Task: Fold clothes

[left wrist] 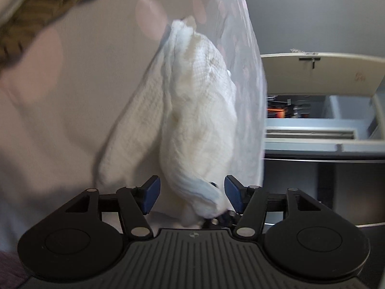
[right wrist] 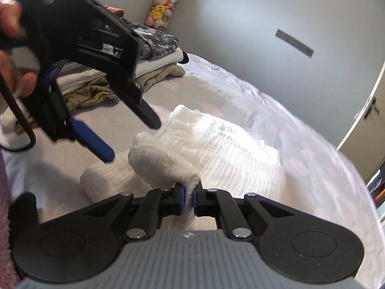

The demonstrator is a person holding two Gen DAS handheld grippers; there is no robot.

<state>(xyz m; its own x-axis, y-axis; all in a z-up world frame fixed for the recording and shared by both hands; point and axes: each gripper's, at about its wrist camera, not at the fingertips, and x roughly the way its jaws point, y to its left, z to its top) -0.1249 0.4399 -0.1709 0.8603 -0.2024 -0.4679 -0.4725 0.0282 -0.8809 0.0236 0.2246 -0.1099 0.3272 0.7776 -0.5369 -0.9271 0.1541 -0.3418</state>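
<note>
Two grippers work one white cloth (right wrist: 216, 144) on the bed (right wrist: 312, 149): right gripper (right wrist: 189, 200) clenched on a bunched edge, left gripper (left wrist: 192, 193) released. Probably regrasping; next, the left must pinch a corner.

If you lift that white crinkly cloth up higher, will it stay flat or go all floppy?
Probably floppy: the white crinkly cloth already bunches and droops where the right gripper pinches its edge. It looks thin and gauzy, so likely light for its size. Its ribbed weave should grip the blue pads rather than slip. The left gripper stands open around a hanging fold, so only one point holds it.
</note>
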